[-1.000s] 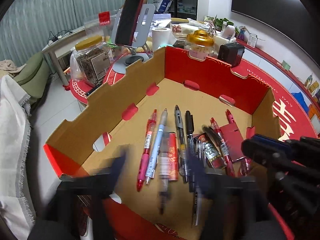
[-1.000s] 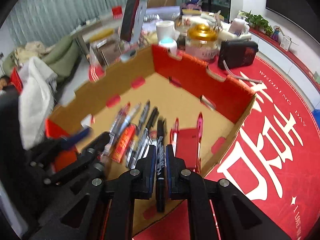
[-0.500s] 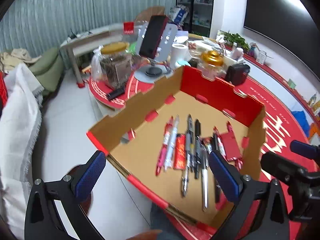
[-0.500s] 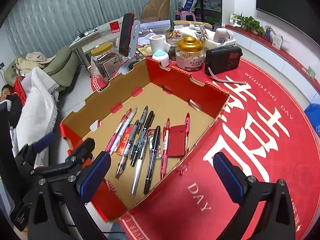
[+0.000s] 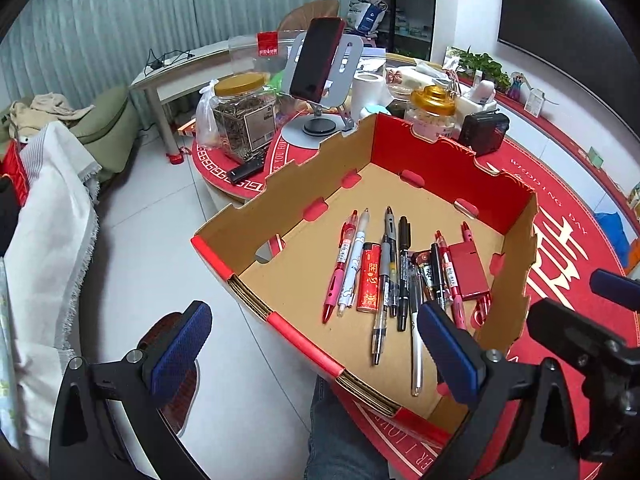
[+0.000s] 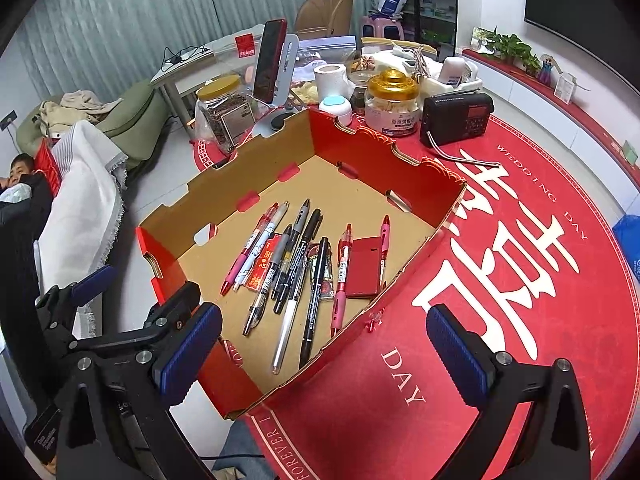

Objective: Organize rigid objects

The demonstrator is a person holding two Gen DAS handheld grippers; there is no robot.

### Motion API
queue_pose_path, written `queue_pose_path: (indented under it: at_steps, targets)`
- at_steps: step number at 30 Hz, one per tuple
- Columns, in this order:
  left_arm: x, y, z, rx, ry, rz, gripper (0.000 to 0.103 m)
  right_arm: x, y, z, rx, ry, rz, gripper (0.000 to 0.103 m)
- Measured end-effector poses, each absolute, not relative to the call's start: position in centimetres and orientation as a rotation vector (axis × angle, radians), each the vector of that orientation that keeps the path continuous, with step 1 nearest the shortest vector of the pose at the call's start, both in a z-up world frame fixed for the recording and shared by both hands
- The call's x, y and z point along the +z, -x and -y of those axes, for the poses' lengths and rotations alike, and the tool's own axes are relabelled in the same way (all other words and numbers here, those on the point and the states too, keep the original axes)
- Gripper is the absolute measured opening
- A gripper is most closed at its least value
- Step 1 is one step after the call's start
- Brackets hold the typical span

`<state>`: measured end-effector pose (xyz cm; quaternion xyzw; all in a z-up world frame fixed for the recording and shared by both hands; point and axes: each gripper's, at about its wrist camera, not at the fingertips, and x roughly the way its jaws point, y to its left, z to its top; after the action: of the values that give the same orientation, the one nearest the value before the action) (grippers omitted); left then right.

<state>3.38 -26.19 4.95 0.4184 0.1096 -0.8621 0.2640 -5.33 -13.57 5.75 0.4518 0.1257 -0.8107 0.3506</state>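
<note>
A red and brown cardboard box (image 5: 440, 168) (image 6: 360, 152) stands on the round table. On its floor several pens lie side by side, among them a pink pen (image 5: 340, 268), a white pen (image 6: 286, 320) and a black marker (image 6: 314, 300). A red lighter (image 5: 370, 276) and a flat red case (image 5: 468, 268) (image 6: 364, 268) lie with them. My left gripper (image 5: 316, 344) hangs wide open above the box's near corner, holding nothing. My right gripper (image 6: 324, 352) is wide open too, over the box's near edge and empty. Each gripper shows at the edge of the other's view.
Behind the box stand a phone on a stand (image 5: 318, 60), a jar with a yellow lid (image 5: 244, 116), a gold-capped jar (image 6: 394, 100) and a black radio (image 6: 456, 114). The red tablecloth (image 6: 520, 280) spreads to the right. A person lies at far left (image 6: 20, 172). A knee in jeans (image 5: 340, 432) is below.
The right gripper was shut on a black pen over the box; it has let go and the pen lies in the box. Both grippers have opened wide and drawn back and up.
</note>
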Motion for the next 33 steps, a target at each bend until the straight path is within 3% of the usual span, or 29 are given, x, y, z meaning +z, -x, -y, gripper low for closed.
queue_pose_path:
  at_steps: [33]
  targets:
    - [4.60,-3.79,26.21,-2.318,-1.161,-0.310,0.102,5.57,4.76,13.78,-2.070,-1.168,-0.350,0.103]
